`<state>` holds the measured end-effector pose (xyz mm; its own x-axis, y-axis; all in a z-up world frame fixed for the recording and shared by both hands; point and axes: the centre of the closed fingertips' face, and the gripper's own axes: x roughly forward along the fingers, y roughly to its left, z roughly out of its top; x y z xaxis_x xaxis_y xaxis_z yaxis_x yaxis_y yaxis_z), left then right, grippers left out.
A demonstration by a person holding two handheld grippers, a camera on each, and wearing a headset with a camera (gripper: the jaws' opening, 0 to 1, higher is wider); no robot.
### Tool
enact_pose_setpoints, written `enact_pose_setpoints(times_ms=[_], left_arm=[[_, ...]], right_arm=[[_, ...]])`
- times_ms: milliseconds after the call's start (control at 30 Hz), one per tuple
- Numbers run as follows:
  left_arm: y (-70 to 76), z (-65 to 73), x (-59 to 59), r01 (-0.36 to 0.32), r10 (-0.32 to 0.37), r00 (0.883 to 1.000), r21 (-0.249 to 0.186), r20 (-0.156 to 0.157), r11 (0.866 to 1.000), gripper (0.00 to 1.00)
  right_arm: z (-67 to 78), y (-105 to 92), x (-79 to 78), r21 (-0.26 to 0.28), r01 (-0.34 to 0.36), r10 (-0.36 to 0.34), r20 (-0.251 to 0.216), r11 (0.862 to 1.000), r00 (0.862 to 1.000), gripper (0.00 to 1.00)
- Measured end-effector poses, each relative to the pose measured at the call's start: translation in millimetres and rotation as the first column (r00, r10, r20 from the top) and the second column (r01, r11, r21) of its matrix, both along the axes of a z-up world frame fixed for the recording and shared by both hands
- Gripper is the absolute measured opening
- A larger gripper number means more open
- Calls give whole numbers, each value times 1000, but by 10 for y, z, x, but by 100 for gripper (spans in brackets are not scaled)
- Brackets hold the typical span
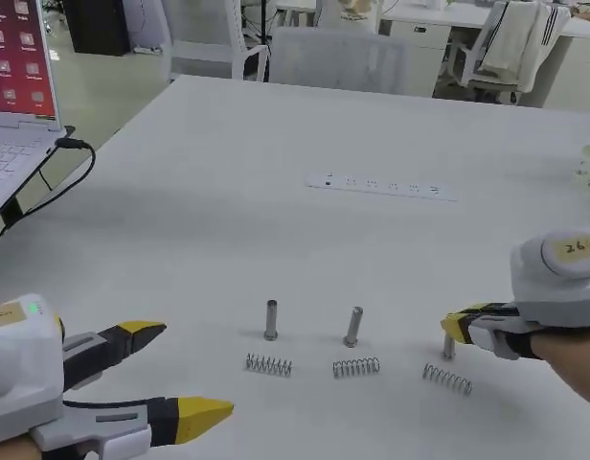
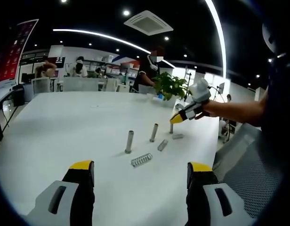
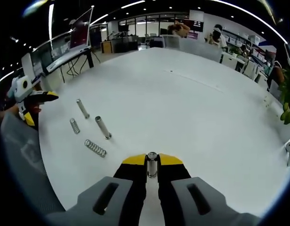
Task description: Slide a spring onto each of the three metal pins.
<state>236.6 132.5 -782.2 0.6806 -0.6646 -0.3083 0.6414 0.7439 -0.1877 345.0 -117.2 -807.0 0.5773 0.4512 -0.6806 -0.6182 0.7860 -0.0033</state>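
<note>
Springs (image 1: 356, 367) lie low centre on the surface (image 1: 372, 259), one before each pin (image 1: 271, 319). My right tongs (image 1: 455, 331) pinch the rightmost pin (image 3: 152, 159); left tongs (image 1: 194, 370) spread, lower left. Light, squashy coils, I reckon: grip gently mid-coil.

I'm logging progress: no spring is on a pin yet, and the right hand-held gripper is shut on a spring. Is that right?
Not quite: the right hand-held gripper is shut on the rightmost metal pin, not a spring, as the right gripper view shows. The rest holds: the three springs lie on the table.
</note>
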Motion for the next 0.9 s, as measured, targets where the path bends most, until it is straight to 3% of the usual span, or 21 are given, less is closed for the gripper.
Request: enact_pose_setpoints(times_ms=[400, 900], left_arm=[[7, -4, 2, -1, 1, 1000, -2, -1, 1000, 77], [-2, -3, 8, -1, 1, 1000, -9, 0, 1000, 77]], right_arm=[[-7, -62, -29, 11, -7, 7, 3, 1000, 1000, 6], [-25, -64, -31, -19, -26, 26, 5, 999, 1000, 6]])
